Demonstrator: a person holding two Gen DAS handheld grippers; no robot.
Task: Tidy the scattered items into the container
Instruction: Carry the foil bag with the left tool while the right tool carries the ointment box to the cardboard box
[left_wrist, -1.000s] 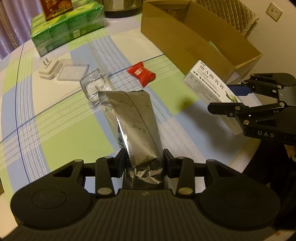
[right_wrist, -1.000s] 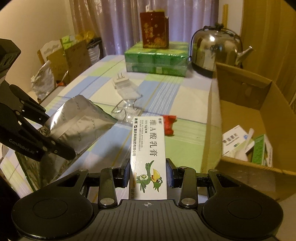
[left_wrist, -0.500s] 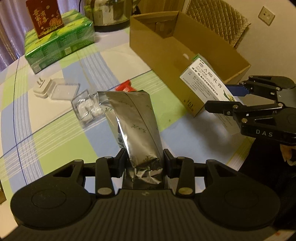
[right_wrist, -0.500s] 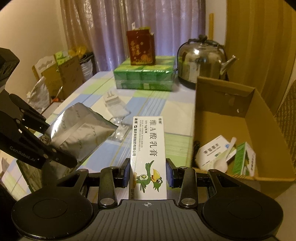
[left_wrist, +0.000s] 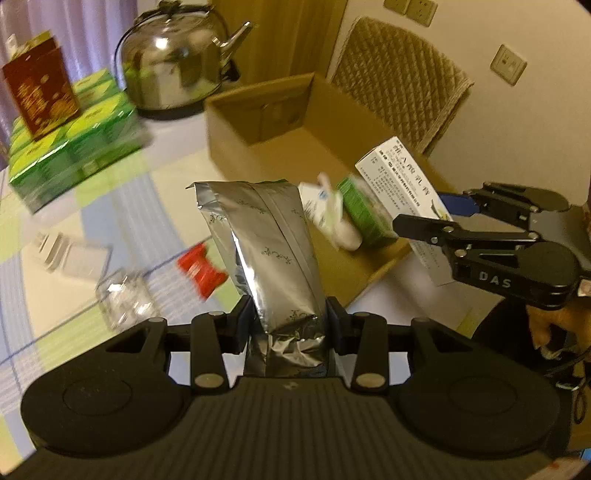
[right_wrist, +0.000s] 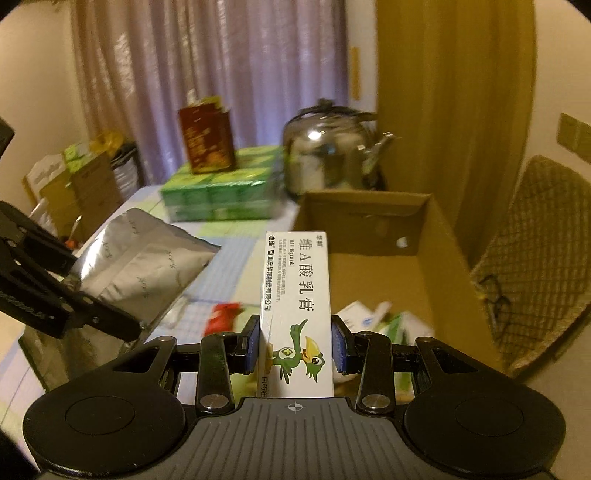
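Left gripper (left_wrist: 290, 325): jaws clamped on the silver foil pouch (left_wrist: 266, 243), held upright above the counter (left_wrist: 92, 206), short of the cardboard box (left_wrist: 258, 122). Loose on the counter: a clear plastic case (left_wrist: 123, 301), a red sachet (left_wrist: 201, 269), and a white item further left, too blurred to identify. Right gripper (right_wrist: 295, 347): jaws closed on the white medicine carton (right_wrist: 295, 306), poised near the box's front edge. Inside the box: a white packet (left_wrist: 317, 206) and a green carton (left_wrist: 360, 210).

Progress, estimated: partly done; two items boxed, two in transit, about three remaining. The box's near wall hides part of its floor. Motion blur obscures small items.
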